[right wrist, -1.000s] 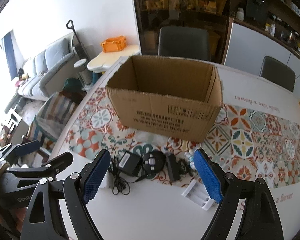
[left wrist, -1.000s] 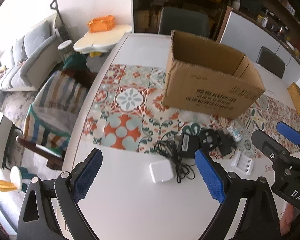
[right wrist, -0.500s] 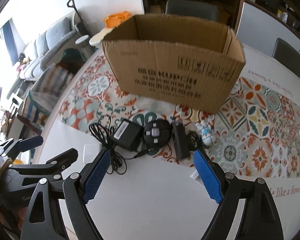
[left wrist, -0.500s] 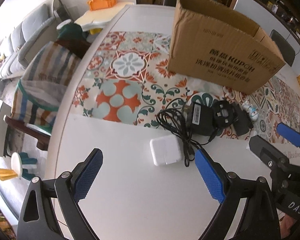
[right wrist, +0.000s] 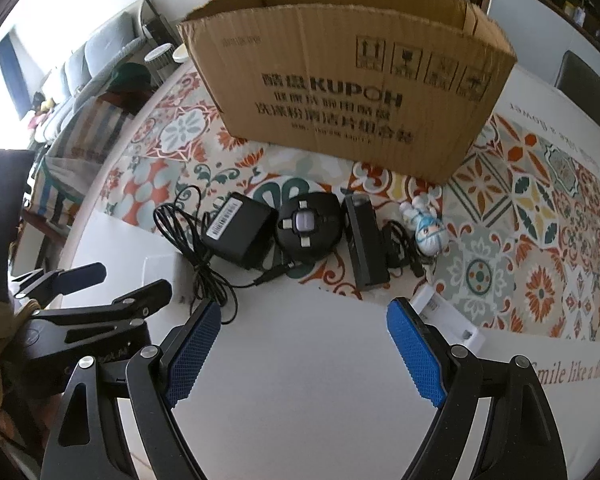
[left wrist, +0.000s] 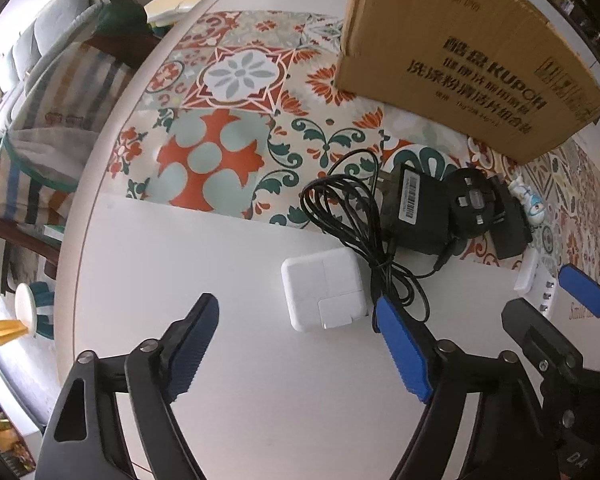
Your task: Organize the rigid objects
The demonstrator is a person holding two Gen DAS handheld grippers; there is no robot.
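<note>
Both of my hand-held grippers have dropped lower and closer to the counter (left wrist: 228,360) since 1 second ago, so the chargers now loom larger and the cardboard box fills the top of each view.

My left hand-held gripper (left wrist: 296,346) is spread wide and holds nothing. Just ahead of it, between the lines of its 2 blue pads, lies the white power adapter (left wrist: 324,289), flat on the bare counter; its right edge sits just beside my right pad (left wrist: 400,354), though I cannot tell whether they touch. Touching the adapter's far right corner is the coiled black cable (left wrist: 364,236), which runs to the black power brick (left wrist: 416,212).

My right hand-held gripper (right wrist: 304,352) is also wide and holds nothing, with bare counter between its pads. The white battery charger (right wrist: 448,320) lies just beyond its right pad. Farther on, in a row at the edge of the patterned runner (right wrist: 500,184), sit the black power brick (right wrist: 240,232), the round black plug adapter (right wrist: 308,228), a slim black charger (right wrist: 366,248) and a small white-and-blue figurine (right wrist: 426,226), all well ahead of the fingertips.

Behind that row stands the open cardboard box (right wrist: 352,92), upright on the runner.
</note>
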